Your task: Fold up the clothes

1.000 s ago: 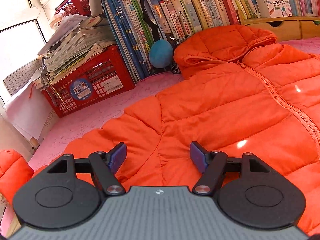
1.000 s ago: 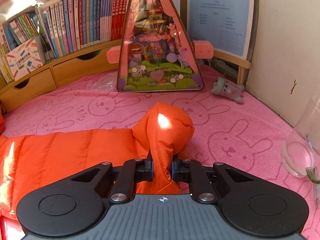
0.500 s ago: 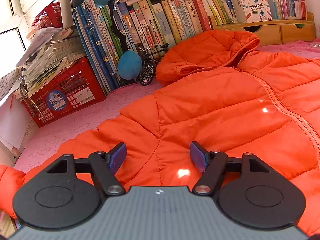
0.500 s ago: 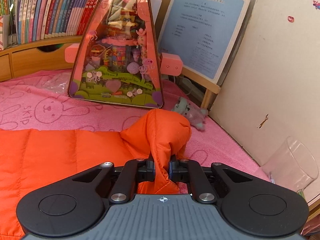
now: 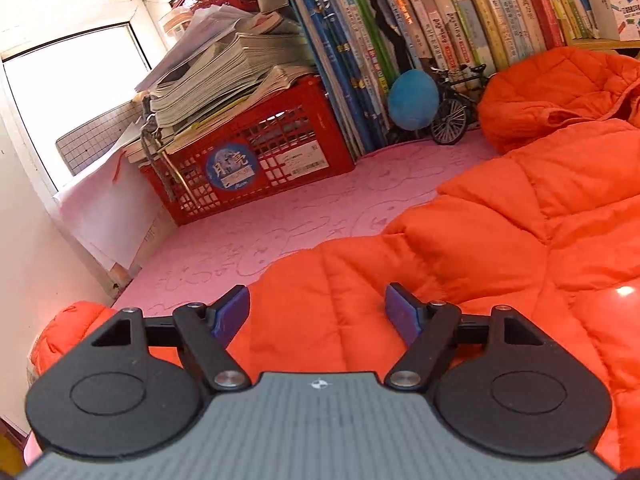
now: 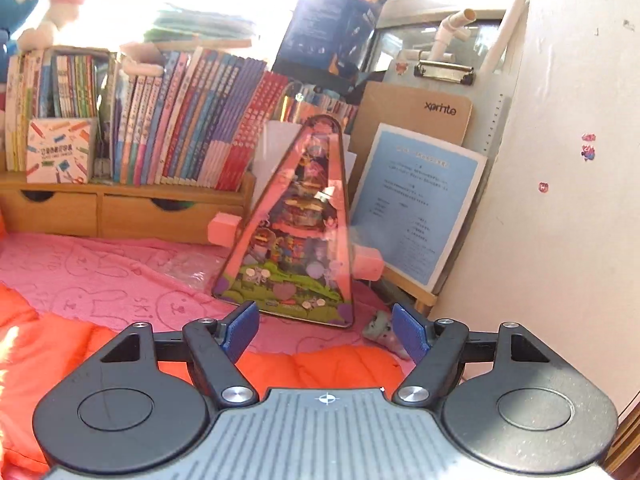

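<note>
A: Left wrist view?
B: Pink bunny-print cloth (image 5: 304, 216) w/ books along far edge. Red crate (image 5: 248, 168), round blue sticker, writing unreadable. Orange puffer jacket (image 5: 500, 240) spread across cloth's right side. Left gripper (image 5: 318, 312) wide open over a sleeve, holding nothing.
A: Right wrist view?
B: Same cloth, clipboard (image 6: 416, 116) reads "xprinte". Right gripper (image 6: 326, 332) wide open, empty, jacket sleeve end just below, near right edge.

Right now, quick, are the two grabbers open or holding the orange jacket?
Left gripper: open, empty, above the orange jacket.
Right gripper: open, empty.
</note>
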The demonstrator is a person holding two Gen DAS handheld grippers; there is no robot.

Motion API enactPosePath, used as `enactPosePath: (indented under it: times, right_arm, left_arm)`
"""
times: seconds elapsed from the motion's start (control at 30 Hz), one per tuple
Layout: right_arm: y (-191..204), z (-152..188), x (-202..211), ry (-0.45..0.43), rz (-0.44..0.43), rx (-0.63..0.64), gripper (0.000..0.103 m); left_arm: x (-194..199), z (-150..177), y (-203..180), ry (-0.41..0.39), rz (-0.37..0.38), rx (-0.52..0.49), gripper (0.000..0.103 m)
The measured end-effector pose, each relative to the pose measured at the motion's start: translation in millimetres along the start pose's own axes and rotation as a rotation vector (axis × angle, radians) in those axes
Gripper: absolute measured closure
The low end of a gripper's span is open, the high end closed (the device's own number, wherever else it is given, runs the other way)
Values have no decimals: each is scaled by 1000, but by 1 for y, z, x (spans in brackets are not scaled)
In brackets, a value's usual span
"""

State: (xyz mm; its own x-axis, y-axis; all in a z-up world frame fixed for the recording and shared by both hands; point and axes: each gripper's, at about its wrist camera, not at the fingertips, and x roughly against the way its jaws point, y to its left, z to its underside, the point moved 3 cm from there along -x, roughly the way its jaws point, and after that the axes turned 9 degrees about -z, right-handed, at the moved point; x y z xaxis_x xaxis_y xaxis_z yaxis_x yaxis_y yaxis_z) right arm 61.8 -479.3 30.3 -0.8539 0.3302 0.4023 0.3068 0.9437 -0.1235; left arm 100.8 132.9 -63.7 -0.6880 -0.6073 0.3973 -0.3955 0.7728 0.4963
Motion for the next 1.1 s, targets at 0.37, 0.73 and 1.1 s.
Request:
enactPosePath:
  times: [0.37, 0.73, 1.1]
  right_arm:
    - [178, -11, 22, 46, -434, 122, 22]
    - [330, 51, 19, 168, -566, 343, 21]
    - [291, 18, -4, 218, -598, 124, 20]
  left_arm:
    - [-12, 14, 46, 66, -51, 121, 28]
    - [-40, 16, 89, 161, -200, 119, 27]
    - [-5, -43, 58, 78, 65, 244, 30]
